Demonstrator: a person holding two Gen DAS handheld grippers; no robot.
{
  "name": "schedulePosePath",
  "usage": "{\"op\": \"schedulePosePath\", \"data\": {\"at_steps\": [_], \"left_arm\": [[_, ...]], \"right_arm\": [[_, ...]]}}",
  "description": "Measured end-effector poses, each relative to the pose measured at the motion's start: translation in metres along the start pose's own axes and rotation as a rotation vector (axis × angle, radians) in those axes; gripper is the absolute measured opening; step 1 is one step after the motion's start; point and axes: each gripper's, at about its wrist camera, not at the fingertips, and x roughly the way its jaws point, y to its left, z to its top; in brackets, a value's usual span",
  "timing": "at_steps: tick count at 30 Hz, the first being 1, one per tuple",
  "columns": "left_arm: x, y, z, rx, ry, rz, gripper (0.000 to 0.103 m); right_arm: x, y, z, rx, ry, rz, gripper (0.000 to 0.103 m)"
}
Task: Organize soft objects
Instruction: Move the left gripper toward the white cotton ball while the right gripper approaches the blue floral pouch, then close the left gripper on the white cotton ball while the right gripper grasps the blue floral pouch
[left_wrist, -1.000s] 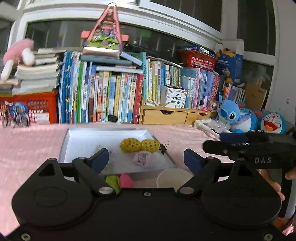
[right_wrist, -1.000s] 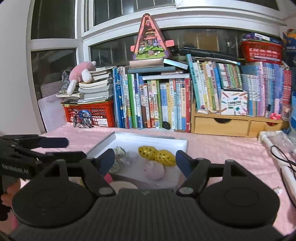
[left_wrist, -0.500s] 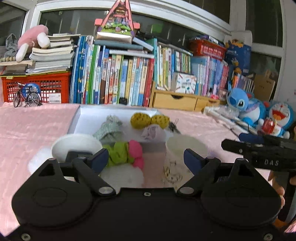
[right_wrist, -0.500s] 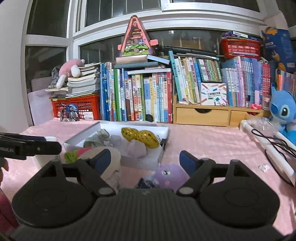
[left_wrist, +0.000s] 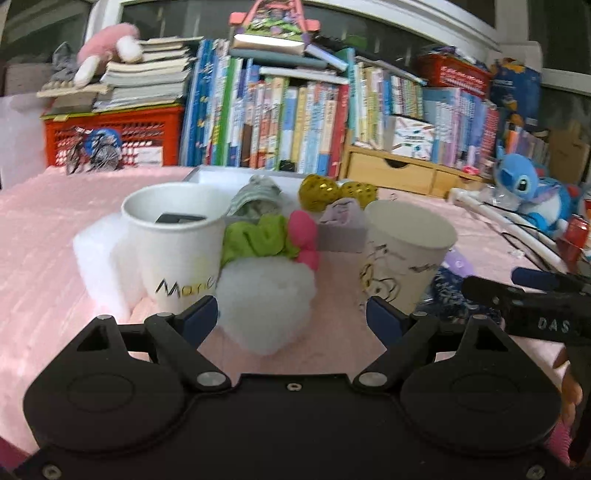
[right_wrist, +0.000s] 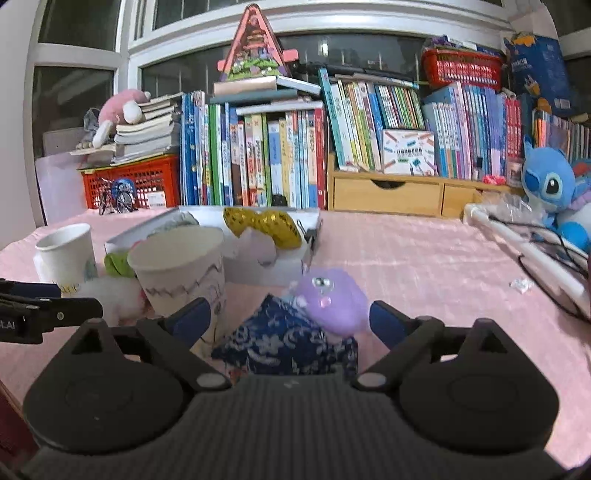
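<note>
Both wide open, left claw (left_wrist: 291, 319), right claw (right_wrist: 290, 319), holding nothing

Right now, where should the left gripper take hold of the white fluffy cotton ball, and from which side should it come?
Grip the white fluffy cotton ball across its wide middle, coming straight forward and low. It lies centred before the open left gripper, and its rounded sides are free: the white paper cup stands left and the tilted cartoon-printed paper cup right.

The left paper cup (left_wrist: 175, 240) hides part of its printed word. The white tray (right_wrist: 273, 264) sits mostly behind the right cup (right_wrist: 181, 269). Book spines (right_wrist: 280, 158) are unreadable.
</note>
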Motion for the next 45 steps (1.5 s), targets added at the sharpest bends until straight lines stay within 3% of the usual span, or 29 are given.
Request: {"op": "schedulePosePath", "data": {"at_steps": [16,26,37,45], "left_arm": [[0.032,0.001,-0.001,-0.095,0.008,0.081,0.087],[0.043,0.0,-0.003,-0.143,0.037,0.105,0.079],[0.047,-0.001,-0.003,-0.173,0.028,0.13,0.078],[0.05,0.0,-0.002,-0.184,0.024,0.147,0.069]], "right_arm": [[0.019,0.003,-0.016,0.0,0.09,-0.026,0.099],[0.025,0.007,-0.013,-0.012,0.096,-0.021,0.1],[0.036,0.014,-0.01,-0.048,0.126,-0.049,0.102],[0.043,0.016,-0.01,-0.051,0.154,-0.055,0.102]]}}
